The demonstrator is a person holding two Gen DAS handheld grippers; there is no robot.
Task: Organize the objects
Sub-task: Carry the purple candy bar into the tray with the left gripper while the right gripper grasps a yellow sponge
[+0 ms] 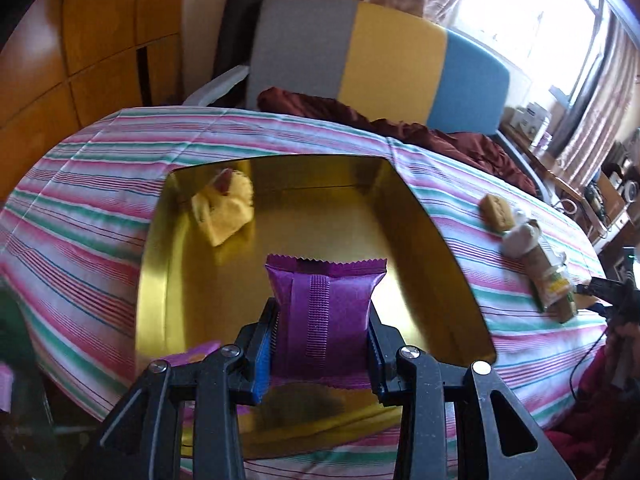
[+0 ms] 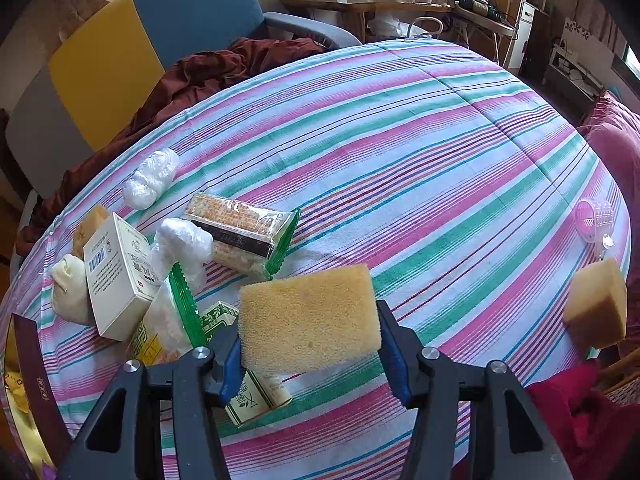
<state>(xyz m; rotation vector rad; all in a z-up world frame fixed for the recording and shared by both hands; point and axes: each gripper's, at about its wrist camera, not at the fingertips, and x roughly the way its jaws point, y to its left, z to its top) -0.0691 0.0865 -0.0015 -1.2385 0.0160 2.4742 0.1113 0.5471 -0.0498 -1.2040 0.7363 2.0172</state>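
Observation:
My left gripper (image 1: 322,332) is shut on a purple snack packet (image 1: 326,312) and holds it over a gold tin box (image 1: 432,248) on the striped bedspread. A yellow packet (image 1: 226,210) lies in the tin's far left corner. My right gripper (image 2: 310,344) is shut on a yellow sponge (image 2: 308,320), held above a pile: a white carton (image 2: 120,276), a wafer pack (image 2: 244,236), a green-edged bag (image 2: 176,320), a green-print box (image 2: 248,392) and two white plastic bundles (image 2: 150,178).
Another sponge (image 2: 596,306) and a pink hair roller (image 2: 594,220) lie at the bed's right edge. The tin's dark red rim (image 2: 36,380) shows at far left. A striped chair (image 1: 360,52) with dark red cloth stands behind the bed.

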